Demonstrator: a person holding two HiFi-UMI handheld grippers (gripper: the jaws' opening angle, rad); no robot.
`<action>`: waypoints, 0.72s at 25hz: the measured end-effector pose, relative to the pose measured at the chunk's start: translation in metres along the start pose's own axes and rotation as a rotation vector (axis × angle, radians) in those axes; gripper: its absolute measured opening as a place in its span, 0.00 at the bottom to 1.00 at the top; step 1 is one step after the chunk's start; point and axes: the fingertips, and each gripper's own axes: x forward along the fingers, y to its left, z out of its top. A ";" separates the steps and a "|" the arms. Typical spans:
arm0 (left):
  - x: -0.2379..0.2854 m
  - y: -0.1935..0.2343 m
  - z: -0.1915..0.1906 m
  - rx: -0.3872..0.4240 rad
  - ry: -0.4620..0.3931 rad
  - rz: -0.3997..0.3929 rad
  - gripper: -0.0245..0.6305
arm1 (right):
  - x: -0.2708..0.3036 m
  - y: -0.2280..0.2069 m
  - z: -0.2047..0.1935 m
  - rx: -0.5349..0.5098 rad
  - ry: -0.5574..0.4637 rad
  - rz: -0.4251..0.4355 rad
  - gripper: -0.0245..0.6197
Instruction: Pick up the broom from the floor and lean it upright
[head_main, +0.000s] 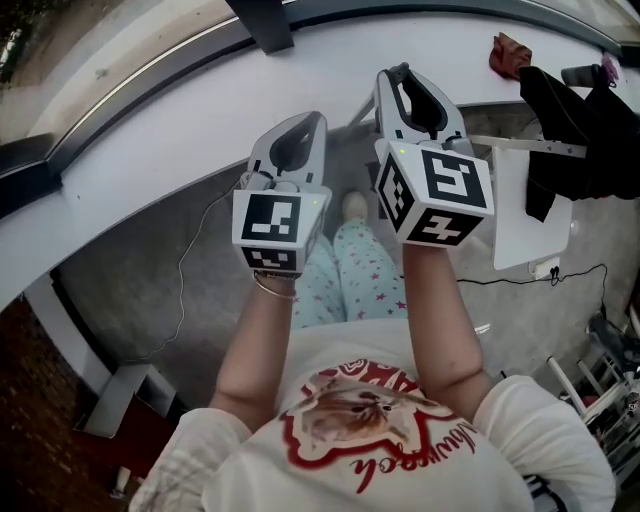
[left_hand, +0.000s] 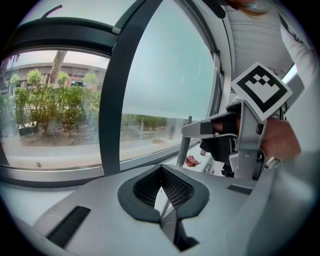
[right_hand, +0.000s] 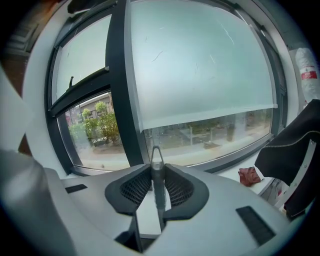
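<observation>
In the head view you hold two grey-and-white plastic grippers above the smooth, curved white window sill (head_main: 180, 120): the left gripper (head_main: 295, 128) and the right gripper (head_main: 405, 80). In the left gripper view, your black meshed pads meet on nothing. In the right gripper view, your jaws clamp the one thin grey broom handle (right_hand: 158, 175). Its long axis is near upright and its looped tip points up, before the sill.
</observation>
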 end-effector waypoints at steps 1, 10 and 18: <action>0.001 0.002 0.000 -0.005 0.001 0.005 0.06 | 0.003 -0.002 0.001 0.005 -0.001 -0.001 0.19; 0.011 0.010 0.001 -0.022 0.004 0.028 0.06 | 0.018 -0.013 0.002 0.028 -0.011 -0.006 0.19; 0.018 0.011 0.003 -0.017 0.004 0.012 0.06 | 0.018 -0.017 0.005 0.023 -0.024 0.016 0.32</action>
